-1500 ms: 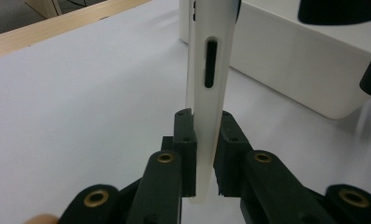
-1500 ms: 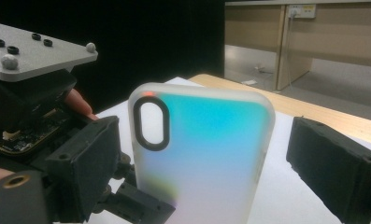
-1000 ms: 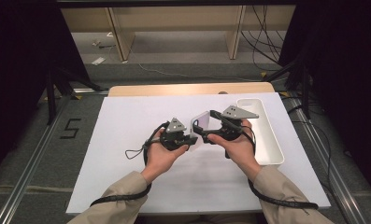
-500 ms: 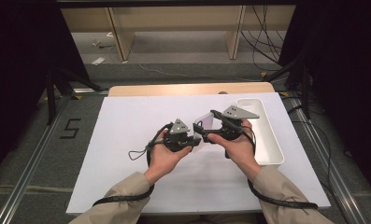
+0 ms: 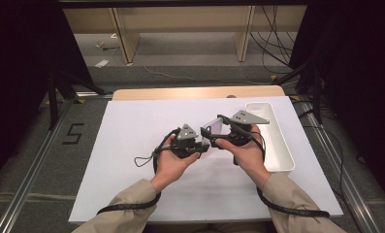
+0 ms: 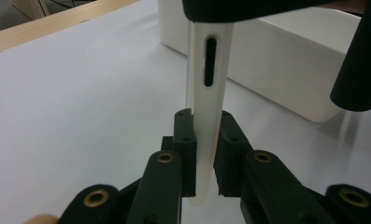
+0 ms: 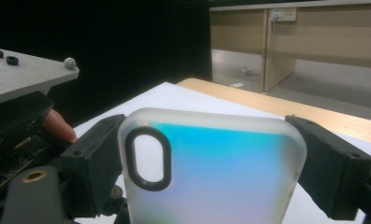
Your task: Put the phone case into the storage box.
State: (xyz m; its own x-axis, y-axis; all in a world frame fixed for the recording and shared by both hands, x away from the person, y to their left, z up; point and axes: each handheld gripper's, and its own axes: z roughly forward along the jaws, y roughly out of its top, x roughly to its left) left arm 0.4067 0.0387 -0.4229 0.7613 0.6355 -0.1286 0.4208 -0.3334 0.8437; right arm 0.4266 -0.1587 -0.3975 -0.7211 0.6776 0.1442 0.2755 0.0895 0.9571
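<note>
A translucent white phone case point(image 5: 213, 126) with a blue-tinted back is held above the table between both grippers. My left gripper point(image 6: 204, 135) is shut on its thin edge, the pads pinching it from both sides below a button slot. My right gripper point(image 7: 211, 158) spans the width of the case point(image 7: 220, 177), one pad against each long side next to the oval camera cut-out. Its jaws have just been closing with the case between them. In the high view, the left gripper point(image 5: 203, 145) and right gripper point(image 5: 216, 135) meet at mid-table.
A white rectangular tray point(image 5: 277, 141) lies at the table's right, just beyond the right hand, and shows as a white tray wall point(image 6: 290, 60) behind the case. A white sheet point(image 5: 132, 145) covers the table; a wooden edge point(image 5: 180, 93) runs along the far side.
</note>
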